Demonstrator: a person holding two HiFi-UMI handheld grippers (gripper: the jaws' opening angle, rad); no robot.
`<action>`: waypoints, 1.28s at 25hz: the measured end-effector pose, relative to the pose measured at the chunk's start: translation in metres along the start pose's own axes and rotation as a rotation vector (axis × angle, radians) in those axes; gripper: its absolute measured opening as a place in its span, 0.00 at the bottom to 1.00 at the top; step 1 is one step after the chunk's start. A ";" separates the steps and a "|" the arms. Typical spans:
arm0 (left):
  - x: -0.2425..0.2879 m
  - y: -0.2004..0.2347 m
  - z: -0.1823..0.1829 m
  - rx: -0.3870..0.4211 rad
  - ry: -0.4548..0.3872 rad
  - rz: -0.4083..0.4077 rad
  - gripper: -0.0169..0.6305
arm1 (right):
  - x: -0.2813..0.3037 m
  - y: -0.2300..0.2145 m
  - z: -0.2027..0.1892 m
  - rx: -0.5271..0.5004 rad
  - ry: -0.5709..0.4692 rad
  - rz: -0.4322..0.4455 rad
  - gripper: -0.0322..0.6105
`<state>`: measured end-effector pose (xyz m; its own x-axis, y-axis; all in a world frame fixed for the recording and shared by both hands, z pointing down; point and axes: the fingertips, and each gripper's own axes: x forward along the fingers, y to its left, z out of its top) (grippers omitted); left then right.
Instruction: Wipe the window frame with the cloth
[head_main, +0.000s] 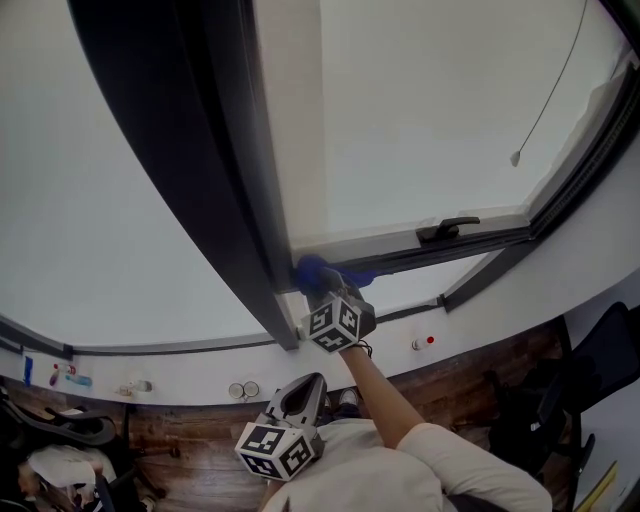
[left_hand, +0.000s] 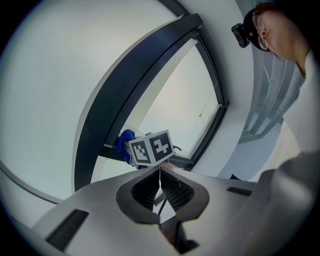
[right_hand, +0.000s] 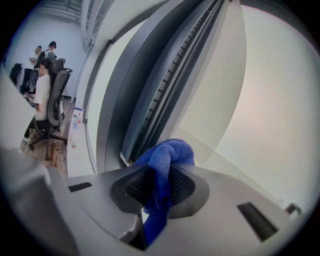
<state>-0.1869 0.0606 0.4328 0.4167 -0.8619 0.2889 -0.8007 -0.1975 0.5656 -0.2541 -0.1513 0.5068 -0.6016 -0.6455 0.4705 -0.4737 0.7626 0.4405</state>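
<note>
A blue cloth (right_hand: 165, 160) is pinched in my right gripper (right_hand: 159, 186), which is shut on it. In the head view the right gripper (head_main: 322, 285) presses the cloth (head_main: 312, 268) against the dark window frame (head_main: 240, 240) at the corner where the upright meets the lower rail (head_main: 400, 250). The left gripper view shows the cloth (left_hand: 124, 141) beside the right gripper's marker cube (left_hand: 151, 148). My left gripper (head_main: 300, 395) hangs low near my chest, away from the frame, jaws shut with nothing between them (left_hand: 159, 186).
A black window handle (head_main: 446, 229) sits on the lower rail to the right. A blind cord with a weight (head_main: 515, 157) hangs over the glass. The white sill (head_main: 180, 375) carries small items. Chairs and seated people (right_hand: 42, 95) are in the room.
</note>
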 end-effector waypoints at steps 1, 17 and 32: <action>0.001 -0.001 0.000 0.003 0.001 -0.001 0.04 | 0.000 0.000 0.000 0.011 -0.006 0.006 0.14; 0.016 0.003 0.004 -0.001 0.009 -0.002 0.04 | -0.005 -0.013 -0.006 0.141 -0.037 0.013 0.14; 0.027 -0.002 0.006 0.011 0.011 -0.006 0.04 | -0.016 -0.037 -0.025 0.174 -0.037 -0.010 0.14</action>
<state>-0.1765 0.0355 0.4347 0.4265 -0.8554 0.2939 -0.8026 -0.2082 0.5590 -0.2113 -0.1702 0.5019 -0.6181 -0.6534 0.4371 -0.5819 0.7541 0.3044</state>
